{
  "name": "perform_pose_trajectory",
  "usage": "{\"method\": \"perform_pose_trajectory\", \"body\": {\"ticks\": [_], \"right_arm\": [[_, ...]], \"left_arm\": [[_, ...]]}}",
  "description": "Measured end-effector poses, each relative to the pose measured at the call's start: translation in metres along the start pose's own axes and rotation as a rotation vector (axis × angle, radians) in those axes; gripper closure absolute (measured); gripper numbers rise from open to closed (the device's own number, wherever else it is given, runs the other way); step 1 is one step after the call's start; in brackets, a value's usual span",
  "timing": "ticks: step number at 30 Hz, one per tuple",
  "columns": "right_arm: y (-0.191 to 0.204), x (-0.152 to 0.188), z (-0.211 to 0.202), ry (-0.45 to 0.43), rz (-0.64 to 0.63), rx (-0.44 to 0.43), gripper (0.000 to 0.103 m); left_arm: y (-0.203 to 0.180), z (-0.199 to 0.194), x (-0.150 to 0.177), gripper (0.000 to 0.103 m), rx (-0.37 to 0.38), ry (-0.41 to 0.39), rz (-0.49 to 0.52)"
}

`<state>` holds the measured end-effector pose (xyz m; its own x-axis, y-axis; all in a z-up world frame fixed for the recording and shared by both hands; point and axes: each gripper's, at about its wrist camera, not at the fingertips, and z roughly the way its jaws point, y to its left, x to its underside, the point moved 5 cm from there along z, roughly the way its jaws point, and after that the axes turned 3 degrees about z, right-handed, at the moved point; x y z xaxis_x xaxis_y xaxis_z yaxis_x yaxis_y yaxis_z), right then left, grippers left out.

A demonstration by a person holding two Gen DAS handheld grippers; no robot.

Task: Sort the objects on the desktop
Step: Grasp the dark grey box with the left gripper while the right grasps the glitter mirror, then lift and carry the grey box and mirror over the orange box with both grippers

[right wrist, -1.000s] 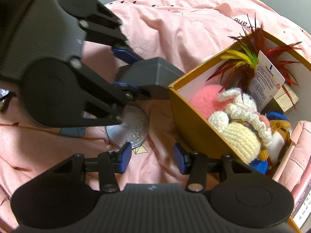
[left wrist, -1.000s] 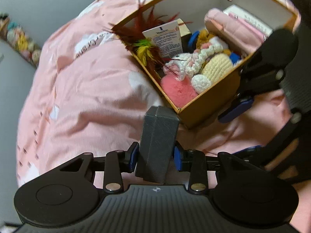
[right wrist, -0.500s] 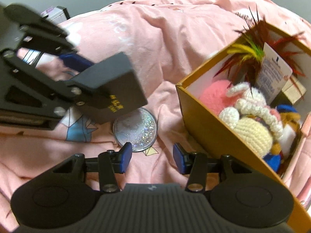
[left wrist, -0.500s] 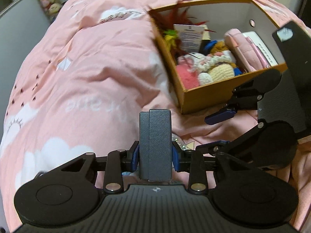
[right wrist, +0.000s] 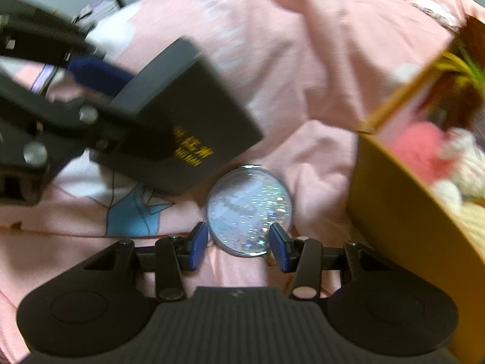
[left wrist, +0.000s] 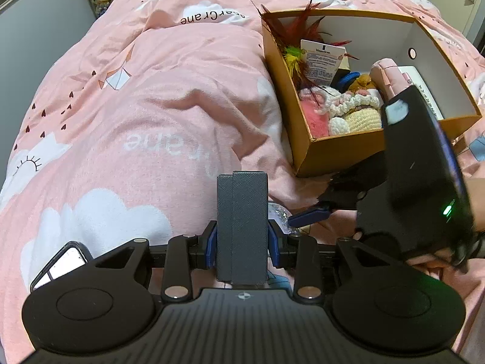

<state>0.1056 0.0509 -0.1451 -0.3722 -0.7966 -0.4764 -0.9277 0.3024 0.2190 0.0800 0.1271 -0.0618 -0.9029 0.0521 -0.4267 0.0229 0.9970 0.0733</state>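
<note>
Right gripper lower, over one glitter disc

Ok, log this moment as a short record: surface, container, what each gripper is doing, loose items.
surface: pink bedspread with cloud prints
container: open yellow box on the bed, holding crocheted toys, feathers and a tag
left gripper: shut on the grey case, case held upright
right gripper: open, low over the glitter disc, disc's near edge between its pads
loose items: glitter disc lying flat on the bedspread beside the box; phone at lower left
</note>
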Motion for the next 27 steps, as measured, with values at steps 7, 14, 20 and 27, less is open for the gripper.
{"method": "perform_pose_trajectory", "body": {"ticks": [7,14,20,27], "right_arm": [[0.005,-0.004,0.017,-0.019,-0.088,0.089,0.034],[-0.004,0.001,0.011,-0.043,-0.059,0.101,0.042],[-0.014,0.005,-0.015,-0.081,-0.013,0.111,0.068],[-0.04,0.009,-0.024,-0.094,0.104,0.148,0.089]], "left_arm": [[0.003,0.004,0.001,0.065,0.001,0.008,0.001],[0.003,0.004,-0.001,0.065,0.004,0.008,-0.003],[0.002,0.004,-0.001,0.065,0.001,0.006,0.0],[0.0,0.004,-0.002,0.065,-0.005,0.004,-0.003]]}}
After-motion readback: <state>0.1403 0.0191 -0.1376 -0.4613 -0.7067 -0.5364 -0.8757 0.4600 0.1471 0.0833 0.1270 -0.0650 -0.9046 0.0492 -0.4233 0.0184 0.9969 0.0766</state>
